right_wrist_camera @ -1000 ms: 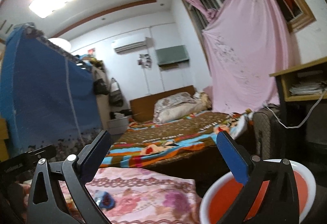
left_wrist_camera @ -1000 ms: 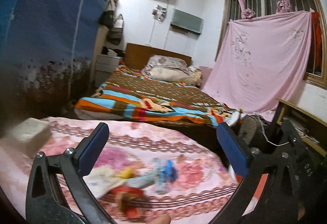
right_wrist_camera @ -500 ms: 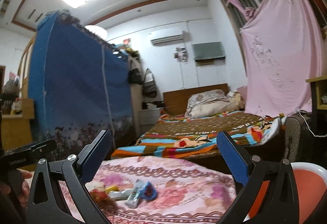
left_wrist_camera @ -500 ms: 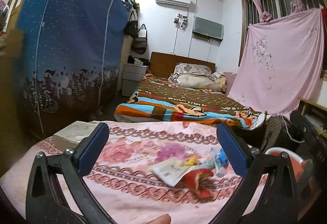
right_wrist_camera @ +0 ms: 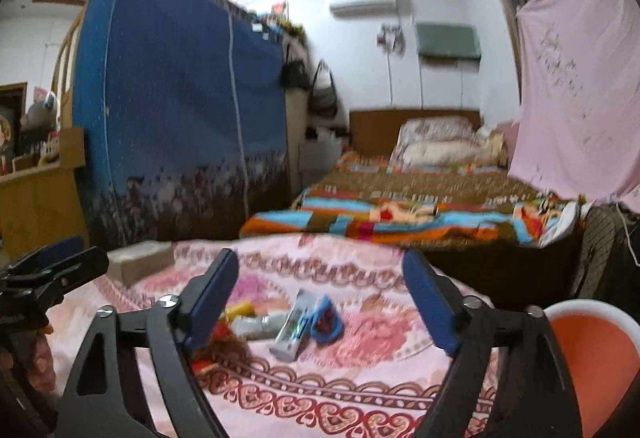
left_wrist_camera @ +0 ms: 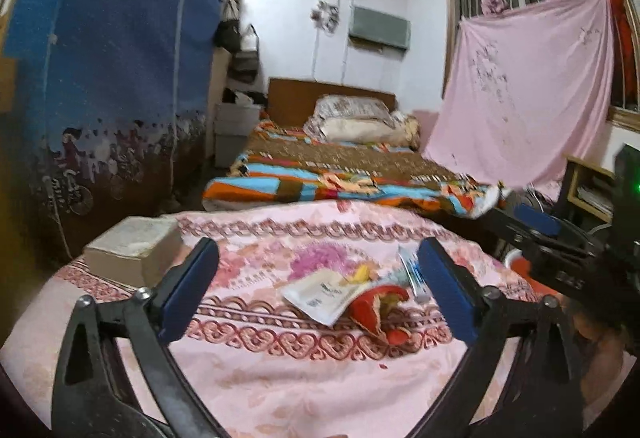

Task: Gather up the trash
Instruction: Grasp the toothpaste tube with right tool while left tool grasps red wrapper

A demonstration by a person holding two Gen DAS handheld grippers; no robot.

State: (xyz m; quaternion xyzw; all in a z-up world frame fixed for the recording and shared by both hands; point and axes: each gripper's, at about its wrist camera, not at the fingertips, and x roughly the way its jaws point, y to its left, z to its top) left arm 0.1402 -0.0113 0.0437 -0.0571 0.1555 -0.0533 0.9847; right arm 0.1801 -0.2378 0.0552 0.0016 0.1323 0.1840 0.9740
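Where the pink flowery cloth [left_wrist_camera: 280,378] covers the table, a small heap of trash lies near its middle. In the heap there is a white packet [left_wrist_camera: 326,294], a torn red wrapper [left_wrist_camera: 378,308], a yellow scrap [left_wrist_camera: 362,272], a tube [right_wrist_camera: 294,324] and a blue wrapper [right_wrist_camera: 326,318]. They lie close together, some touching.

The left gripper [left_wrist_camera: 316,288] hangs just in front of the heap. Its blue fingers [left_wrist_camera: 188,294] stand wide and are closing, with the packet and red wrapper seen between them, but the pads do not press on anything. The right gripper [right_wrist_camera: 320,308] hangs near the heap too, wide and closing, with the tube and blue wrapper seen between its fingers and not touched.

A pale box [left_wrist_camera: 134,250] sits on the cloth, to the left of the heap and well apart. A white bin with an orange inside [right_wrist_camera: 592,358] stands to the right of the heap, past the table edge. Behind the heap are a bed with a striped blanket [left_wrist_camera: 340,182], a blue cloth wardrobe [right_wrist_camera: 180,110] and a hanging pink sheet [left_wrist_camera: 528,90].
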